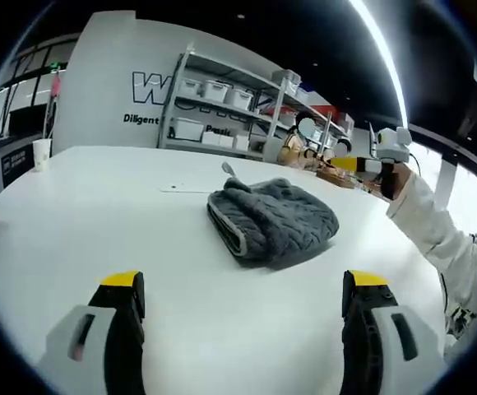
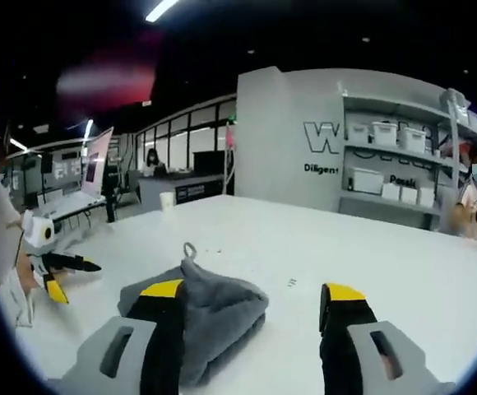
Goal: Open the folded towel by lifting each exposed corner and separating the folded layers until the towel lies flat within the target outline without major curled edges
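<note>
A folded grey knit towel point(image 1: 273, 219) with a lighter edge trim lies on the white table point(image 1: 99, 214), its hanging loop at the far end. My left gripper point(image 1: 244, 284) stands open short of it, with nothing between the yellow-tipped jaws. In the right gripper view the towel point(image 2: 222, 311) lies low, partly behind the left-hand jaw of my open right gripper point(image 2: 253, 292). The right gripper point(image 1: 384, 153) also shows beyond the towel, held by a hand in a white sleeve. The left gripper point(image 2: 59, 276) hovers over the table's left side, jaws apart.
A shelf rack with white bins point(image 1: 222, 107) stands behind the table by a lettered grey wall. A paper cup point(image 1: 41, 153) sits at the far left edge. Small items point(image 1: 334, 174) lie at the far right. Faint marks point(image 2: 292, 282) dot the tabletop.
</note>
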A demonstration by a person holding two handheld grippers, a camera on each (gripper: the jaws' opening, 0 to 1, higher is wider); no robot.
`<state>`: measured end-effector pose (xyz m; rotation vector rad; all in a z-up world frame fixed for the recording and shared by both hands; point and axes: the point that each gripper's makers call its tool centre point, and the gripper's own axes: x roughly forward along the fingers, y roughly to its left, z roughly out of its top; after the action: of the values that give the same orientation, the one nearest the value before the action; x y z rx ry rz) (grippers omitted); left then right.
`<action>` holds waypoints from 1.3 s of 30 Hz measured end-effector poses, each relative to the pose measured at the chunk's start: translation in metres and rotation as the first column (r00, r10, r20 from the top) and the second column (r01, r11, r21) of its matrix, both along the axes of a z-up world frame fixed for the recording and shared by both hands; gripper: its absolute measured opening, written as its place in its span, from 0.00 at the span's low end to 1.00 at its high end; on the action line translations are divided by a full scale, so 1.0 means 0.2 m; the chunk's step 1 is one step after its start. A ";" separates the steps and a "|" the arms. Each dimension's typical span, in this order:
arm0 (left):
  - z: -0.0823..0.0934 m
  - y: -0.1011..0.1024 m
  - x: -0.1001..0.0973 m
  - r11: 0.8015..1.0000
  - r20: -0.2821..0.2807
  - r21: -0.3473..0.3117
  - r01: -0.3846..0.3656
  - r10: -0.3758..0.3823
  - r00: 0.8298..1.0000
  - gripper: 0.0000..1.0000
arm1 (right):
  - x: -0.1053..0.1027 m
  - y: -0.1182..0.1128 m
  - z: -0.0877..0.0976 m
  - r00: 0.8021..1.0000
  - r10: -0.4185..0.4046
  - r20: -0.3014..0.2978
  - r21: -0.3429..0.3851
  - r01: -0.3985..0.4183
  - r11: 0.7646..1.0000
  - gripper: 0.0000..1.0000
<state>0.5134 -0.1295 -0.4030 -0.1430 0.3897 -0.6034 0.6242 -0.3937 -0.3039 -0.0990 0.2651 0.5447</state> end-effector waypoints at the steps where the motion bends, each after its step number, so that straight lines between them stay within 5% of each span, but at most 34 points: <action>1: 0.00 0.00 0.00 1.000 0.001 0.003 -0.002 0.002 1.000 0.99 | 0.03 0.01 0.00 1.000 0.003 -0.011 -0.008 -0.003 1.000 0.61; 6: 0.00 0.02 0.00 1.000 -0.001 -0.006 -0.010 0.010 1.000 0.99 | 0.14 0.02 -0.06 0.997 0.000 -0.082 -0.040 -0.003 0.999 0.51; 10: 0.01 0.02 0.00 1.000 0.003 -0.013 -0.012 0.012 1.000 0.99 | 0.21 0.03 -0.20 0.979 0.026 -0.204 -0.077 -0.042 0.996 0.48; 15: 0.01 0.02 0.01 1.000 -0.002 -0.018 -0.013 0.013 1.000 0.99 | 0.26 0.04 -0.31 0.965 0.045 -0.259 -0.096 -0.072 0.993 0.39; 21: 0.01 0.03 0.02 1.000 0.000 -0.014 -0.018 0.018 1.000 0.99 | 0.26 0.12 -0.41 0.930 0.109 -0.350 -0.058 -0.138 0.989 0.34; 25: 0.01 0.03 0.02 1.000 -0.002 -0.016 -0.023 0.023 1.000 0.99 | 0.25 0.16 -0.47 0.910 0.140 -0.391 -0.018 -0.159 0.987 0.18; 33: -0.01 0.03 0.02 1.000 -0.013 -0.010 -0.021 0.021 1.000 0.99 | 0.19 0.20 -0.42 0.922 0.208 -0.326 -0.062 -0.241 0.969 0.01; 39: -0.01 0.04 0.02 1.000 -0.015 -0.011 -0.027 0.026 1.000 0.99 | 0.13 0.24 -0.25 0.945 0.269 -0.187 -0.084 -0.288 0.954 0.00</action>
<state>0.5182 -0.1223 -0.4048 -0.1633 0.3978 -0.5787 0.6506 -0.3465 -0.3547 -0.1990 0.4556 0.8227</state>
